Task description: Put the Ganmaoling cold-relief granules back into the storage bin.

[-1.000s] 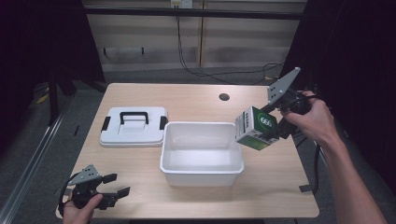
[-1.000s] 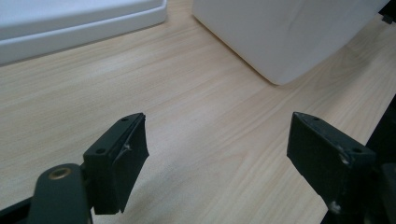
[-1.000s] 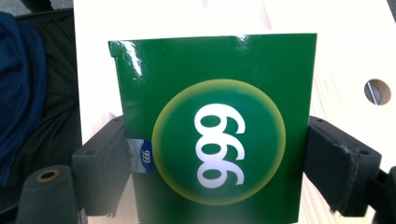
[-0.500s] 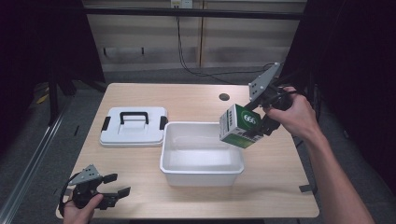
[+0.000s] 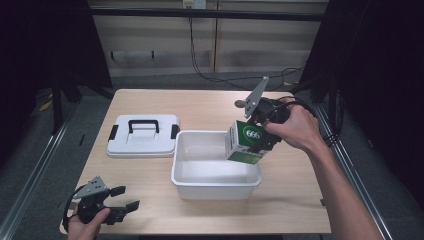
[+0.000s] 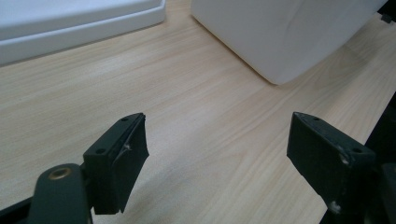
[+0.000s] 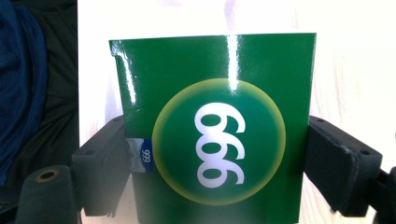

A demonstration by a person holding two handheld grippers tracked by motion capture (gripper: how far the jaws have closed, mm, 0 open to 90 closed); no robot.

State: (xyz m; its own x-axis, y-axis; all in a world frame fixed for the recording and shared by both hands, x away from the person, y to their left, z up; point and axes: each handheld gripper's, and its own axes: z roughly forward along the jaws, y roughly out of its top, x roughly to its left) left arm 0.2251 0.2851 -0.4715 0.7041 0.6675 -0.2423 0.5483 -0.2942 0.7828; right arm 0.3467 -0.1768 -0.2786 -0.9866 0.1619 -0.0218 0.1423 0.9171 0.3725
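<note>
Green-and-white cardboard box (image 5: 245,142) with the white "999" in a yellow-rimmed circle hangs right of centre in the high view, clamped by the right gripper and tilted over the right rim of the tub.

Going left to right across the high view: in the lower left corner the left gripper (image 5: 122,197) rests low by the front table edge, its jaws spread apart with nothing between them; the left gripper view shows bare pale wooden tabletop (image 6: 187,116) in the gap. Above it, left of centre, lies the flat white plastic lid with a black handle (image 5: 142,135), beside the tub but apart from it. At centre sits the white rectangular plastic tub (image 5: 216,181), open and, as far as can be seen, empty. Then comes the box, and behind it the right gripper (image 5: 262,135), held by a hand (image 5: 295,125) entering from the lower right.

In the right gripper view the two black jaws press on opposite sides of the box (image 7: 215,140), its printed green face turned to the camera.

The deciding relation, as I judge it: the tub's hollow lies down and to the left of the box, so the box must move leftward and down, clearing the rim, before release. The right hand is far nearer.
</note>
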